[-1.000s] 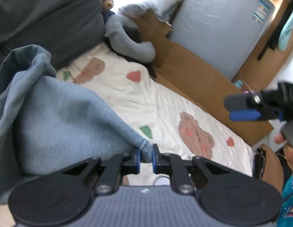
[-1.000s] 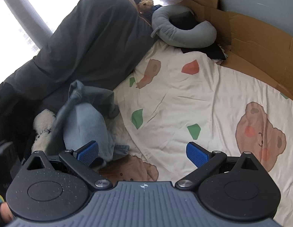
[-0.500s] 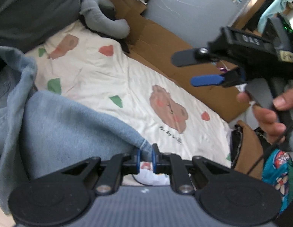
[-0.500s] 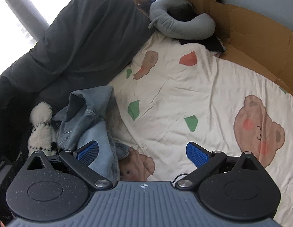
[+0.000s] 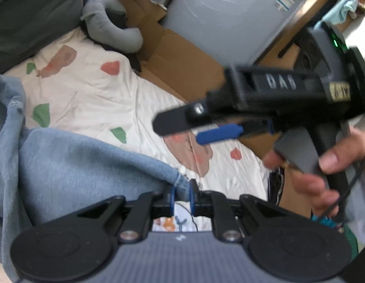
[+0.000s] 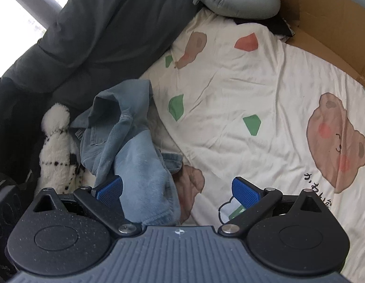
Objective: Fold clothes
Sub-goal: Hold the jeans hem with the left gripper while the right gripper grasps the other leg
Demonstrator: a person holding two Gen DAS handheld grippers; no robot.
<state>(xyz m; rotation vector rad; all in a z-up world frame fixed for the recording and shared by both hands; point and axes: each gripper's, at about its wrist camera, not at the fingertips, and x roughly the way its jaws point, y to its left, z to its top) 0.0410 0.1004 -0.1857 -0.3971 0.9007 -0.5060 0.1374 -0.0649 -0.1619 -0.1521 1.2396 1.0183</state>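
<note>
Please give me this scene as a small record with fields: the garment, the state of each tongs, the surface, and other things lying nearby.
garment: blue jeans, crumpled, one hem lifted
left tongs: shut on the jeans hem
right tongs: open, jeans cloth between the jaws, pads not pressing it
surface: cream bedsheet with bear print
nearby: grey neck pillow, dark grey blanket, white plush toy, cardboard along the bed edge
</note>
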